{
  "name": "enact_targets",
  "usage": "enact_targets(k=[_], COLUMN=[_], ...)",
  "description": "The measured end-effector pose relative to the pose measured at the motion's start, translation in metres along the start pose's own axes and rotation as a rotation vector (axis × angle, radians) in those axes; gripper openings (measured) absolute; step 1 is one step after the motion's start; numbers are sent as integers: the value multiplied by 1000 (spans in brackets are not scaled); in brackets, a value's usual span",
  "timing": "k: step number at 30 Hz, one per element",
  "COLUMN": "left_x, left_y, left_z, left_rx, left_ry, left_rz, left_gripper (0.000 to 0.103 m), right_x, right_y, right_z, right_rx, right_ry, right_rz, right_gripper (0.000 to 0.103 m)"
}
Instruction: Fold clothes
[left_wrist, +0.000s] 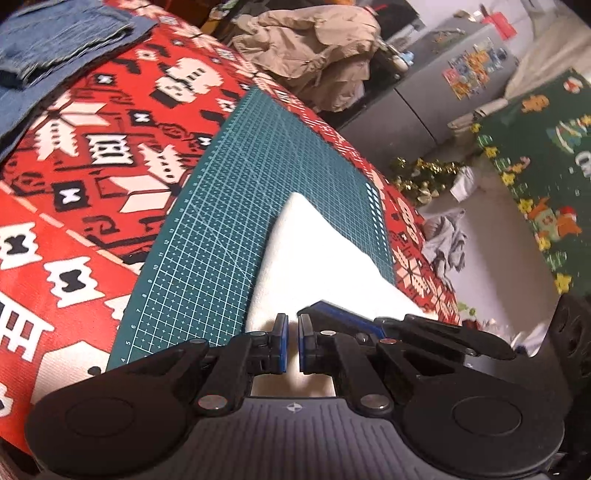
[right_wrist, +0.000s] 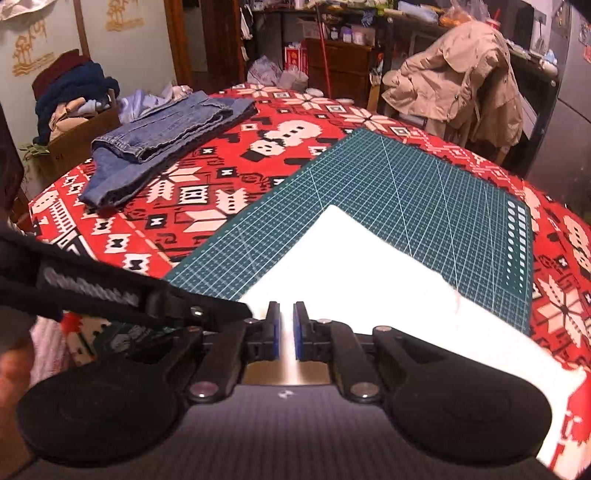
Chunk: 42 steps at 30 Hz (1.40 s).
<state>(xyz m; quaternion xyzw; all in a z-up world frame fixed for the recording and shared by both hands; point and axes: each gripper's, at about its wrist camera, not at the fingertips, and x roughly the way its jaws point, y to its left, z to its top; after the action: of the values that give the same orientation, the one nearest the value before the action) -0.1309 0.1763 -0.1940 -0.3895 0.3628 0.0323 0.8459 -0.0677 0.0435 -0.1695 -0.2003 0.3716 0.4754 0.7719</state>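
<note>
A white cloth (left_wrist: 317, 254) (right_wrist: 369, 266) lies flat on a green cutting mat (left_wrist: 258, 166) (right_wrist: 406, 184), one corner pointing away from me. My left gripper (left_wrist: 293, 321) is shut on the cloth's near edge, white fabric showing in the narrow slit between its blue pads. My right gripper (right_wrist: 286, 310) is shut on the same edge, just to the right of the left one. The two sit almost touching: the right gripper (left_wrist: 314, 308) shows in the left wrist view, and the left gripper (right_wrist: 242, 312) reaches in from the left in the right wrist view.
The mat rests on a red patterned tablecloth (right_wrist: 221, 177). Folded blue jeans (right_wrist: 166, 136) (left_wrist: 55, 44) lie at the far left of the table. A beige jacket (right_wrist: 454, 81) hangs over a chair behind the table. A box of clothes (right_wrist: 74, 110) stands at the far left.
</note>
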Motion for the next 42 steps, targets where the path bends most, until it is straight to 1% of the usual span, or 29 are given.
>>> enact_targets(k=[4,6,10,13,15,19,24,27,28,30,32,34,35,39,42], left_x=[2,0,-1,-2,-1,-3,-8,-12,-12,-10,-3,6,5,-4,-10], left_y=[-3,-3,0,-3,-5,-7,-7,-6,-6,-9,-12,-9,-6,2,-1], left_z=[-2,-1,-3,-5,-7,-13,-18,-14,-13,-10,-9,-12,-15,-20,-24], left_rx=[19,20,-2,24,45,89,108,79,73,88,114,109,98,76,116], left_ry=[16,13,20,18,20,27,38,34,27,18,46,110,124,159,163], left_rz=[4,2,-4,1,12,34,37,0,-18,-47,-60,-46,-51,-68,-58], left_gripper=[6,7,6,6,6,6,5,5,5,5,5,5,3,2,2], right_x=[0,-3,-3,2,9,20,30,27,25,22,26,31,31,23,6], right_y=[-3,-7,-13,-22,-28,-39,-47,-49,-49,-48,-50,-51,-52,-55,-48], right_z=[-11,-6,-3,4,8,20,30,35,37,39,39,37,36,28,17], right_rx=[34,68,74,98,103,114,127,153,152,143,151,158,159,182,177], right_ry=[-7,14,6,-9,-12,-20,-32,-34,-42,-58,-50,-38,-34,-3,13], right_rz=[26,38,34,28,41,56,43,27,19,7,4,8,9,20,33], right_gripper=[6,6,6,6,6,3,0,0,3,4,4,4,4,4,6])
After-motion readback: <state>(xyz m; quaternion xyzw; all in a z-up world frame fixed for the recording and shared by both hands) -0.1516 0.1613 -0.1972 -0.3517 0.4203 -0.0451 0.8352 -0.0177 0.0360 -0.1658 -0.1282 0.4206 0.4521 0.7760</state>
